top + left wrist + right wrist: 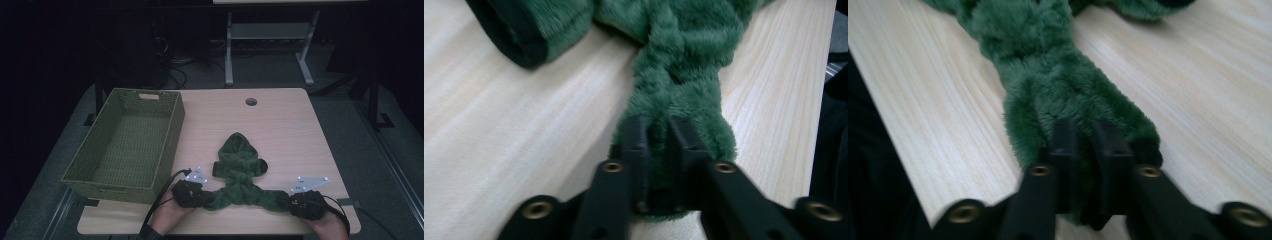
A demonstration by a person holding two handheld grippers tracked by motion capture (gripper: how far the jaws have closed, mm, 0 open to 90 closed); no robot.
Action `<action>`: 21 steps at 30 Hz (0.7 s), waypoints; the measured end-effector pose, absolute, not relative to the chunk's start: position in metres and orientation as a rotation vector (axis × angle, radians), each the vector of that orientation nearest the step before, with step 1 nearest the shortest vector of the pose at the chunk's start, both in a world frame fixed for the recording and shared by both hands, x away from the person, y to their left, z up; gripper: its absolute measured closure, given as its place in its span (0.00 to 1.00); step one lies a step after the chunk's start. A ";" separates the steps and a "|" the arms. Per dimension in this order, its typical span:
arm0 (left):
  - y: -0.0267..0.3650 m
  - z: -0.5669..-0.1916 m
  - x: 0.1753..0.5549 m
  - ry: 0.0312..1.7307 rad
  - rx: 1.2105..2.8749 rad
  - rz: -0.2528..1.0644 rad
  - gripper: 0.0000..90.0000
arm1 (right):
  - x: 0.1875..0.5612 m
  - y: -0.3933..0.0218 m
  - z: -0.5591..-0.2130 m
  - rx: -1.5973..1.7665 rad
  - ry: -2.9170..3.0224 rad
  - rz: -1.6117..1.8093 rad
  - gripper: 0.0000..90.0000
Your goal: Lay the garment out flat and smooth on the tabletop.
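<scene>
A fuzzy green hooded garment (239, 165) lies flat on the pale wooden table (290, 130), hood pointing away and two long ends spread toward the near edge. My left gripper (202, 197) is shut on the left end; in the left gripper view the jaws (658, 127) pinch the plush fabric (679, 65) between them. At the other end, my right gripper (288, 201) is shut on the garment's right tip, and the right gripper view shows the jaws (1085, 130) clamped on the green pile (1048, 75). Both hands rest low at the table's front edge.
A woven olive basket (120, 184), nothing inside it, stands on the left side of the table, close to my left hand. A round cable hole (251, 102) sits near the far edge. A desk frame and cables stand beyond the table in the dark.
</scene>
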State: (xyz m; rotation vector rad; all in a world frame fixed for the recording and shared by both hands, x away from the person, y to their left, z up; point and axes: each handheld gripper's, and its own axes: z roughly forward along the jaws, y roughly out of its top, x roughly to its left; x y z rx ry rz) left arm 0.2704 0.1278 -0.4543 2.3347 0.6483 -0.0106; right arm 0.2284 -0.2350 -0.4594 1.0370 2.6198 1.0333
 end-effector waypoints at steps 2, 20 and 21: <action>0.129 -0.450 0.271 0.662 2.328 0.009 0.77 | 0.228 -0.234 -0.456 1.039 2.605 1.050 0.82; 0.119 -0.419 0.315 0.754 2.198 0.109 0.61 | 0.276 -0.223 -0.425 1.011 2.480 1.162 0.75; 0.118 -0.417 0.319 0.756 2.194 0.120 0.62 | 0.279 -0.222 -0.424 1.013 2.477 1.169 0.75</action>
